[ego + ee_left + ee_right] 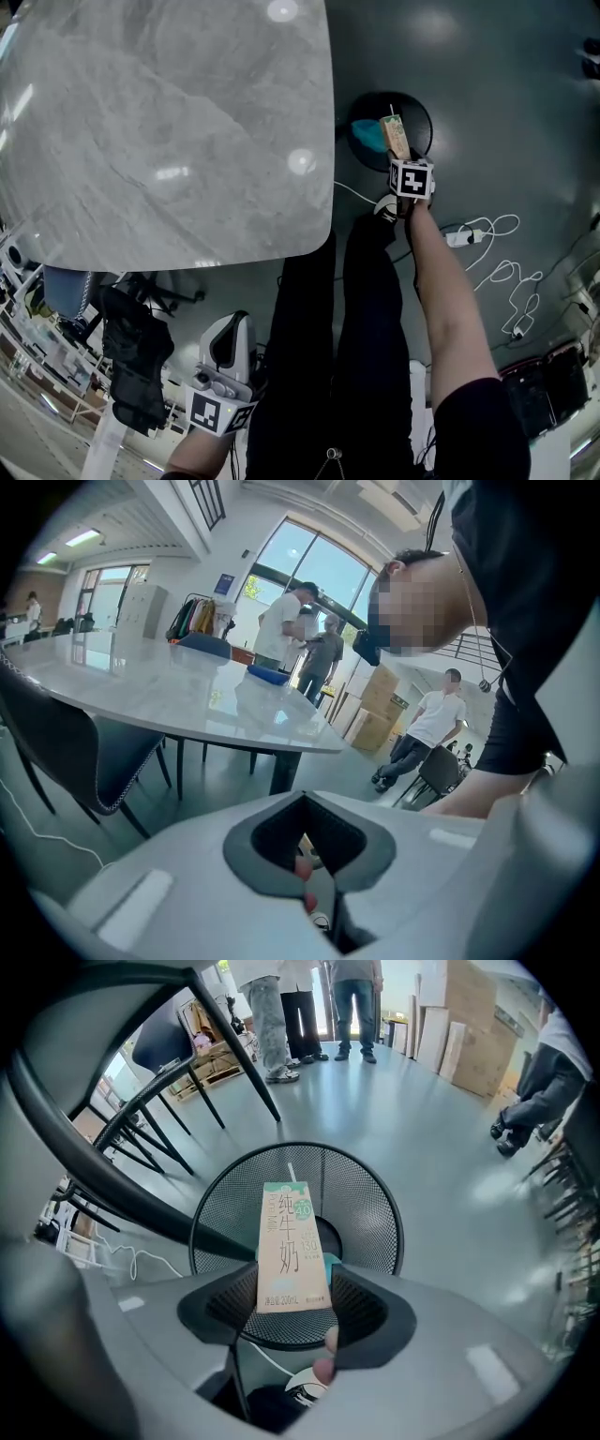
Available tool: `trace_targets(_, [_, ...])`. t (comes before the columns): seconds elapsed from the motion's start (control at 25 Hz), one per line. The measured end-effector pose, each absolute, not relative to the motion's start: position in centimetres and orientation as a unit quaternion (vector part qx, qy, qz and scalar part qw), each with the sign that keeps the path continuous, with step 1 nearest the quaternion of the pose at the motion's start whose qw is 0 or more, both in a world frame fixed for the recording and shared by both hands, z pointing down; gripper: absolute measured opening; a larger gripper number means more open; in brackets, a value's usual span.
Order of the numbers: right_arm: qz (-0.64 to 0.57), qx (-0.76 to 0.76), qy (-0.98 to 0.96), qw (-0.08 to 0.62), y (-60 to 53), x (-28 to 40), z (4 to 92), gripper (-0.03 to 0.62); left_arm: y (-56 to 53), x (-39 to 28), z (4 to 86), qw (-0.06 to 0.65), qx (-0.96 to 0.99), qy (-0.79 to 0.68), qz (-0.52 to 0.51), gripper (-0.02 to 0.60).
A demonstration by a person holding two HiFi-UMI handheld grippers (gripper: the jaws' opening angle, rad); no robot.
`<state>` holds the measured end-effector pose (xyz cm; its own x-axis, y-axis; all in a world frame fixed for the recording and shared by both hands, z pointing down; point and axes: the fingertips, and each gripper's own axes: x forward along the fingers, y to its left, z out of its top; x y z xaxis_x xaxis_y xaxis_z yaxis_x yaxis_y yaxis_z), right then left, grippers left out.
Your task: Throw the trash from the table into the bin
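A beige and green milk carton (292,1251) with a straw stands upright between the jaws of my right gripper (294,1285), which is shut on it. In the head view the carton (395,137) hangs directly over a round black mesh bin (424,112) on the floor, right of the table. The bin (375,1194) fills the middle of the right gripper view, with something teal (367,134) lying inside. My left gripper (229,328) hangs low by my left leg, under the table's near edge. Its jaws (302,803) look shut with nothing between them.
The grey marble table (159,122) takes up the upper left. White cables (502,272) and a power strip (459,237) lie on the floor right of my arm. Black chair legs (141,1119) stand left of the bin. A dark chair (75,752) and several people are nearby.
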<state>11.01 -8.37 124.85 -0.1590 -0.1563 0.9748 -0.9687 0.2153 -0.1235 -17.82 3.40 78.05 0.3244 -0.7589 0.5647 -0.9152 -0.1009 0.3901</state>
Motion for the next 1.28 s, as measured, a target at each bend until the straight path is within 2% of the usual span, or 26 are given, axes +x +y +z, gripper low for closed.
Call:
trace_targets(0.4, [0.420, 0.437, -0.629, 0.487, -8.7, 10.5, 125.8, 0.275, 3.9, -17.5, 78.9, 0.358, 0.722, -0.583, 0.102, 0.000])
trace_targets(0.96, [0.420, 0.436, -0.639, 0.475, -8.5, 10.3, 125.9, 0.269, 5.0, -16.5, 79.3, 0.365, 0.723, -0.580, 0.086, 0.000])
trace_targets(1.08, [0.411, 0.443, -0.631, 0.486, -8.6, 10.9, 124.8, 0.231, 5.7, -15.6, 79.3, 0.363, 0.731, -0.570, 0.088, 0.000])
trace_targets(1.28, [0.391, 0.455, -0.643, 0.476, -9.1, 11.3, 121.0, 0.092, 5.6, -13.4, 78.7, 0.363, 0.743, -0.557, 0.075, 0.000])
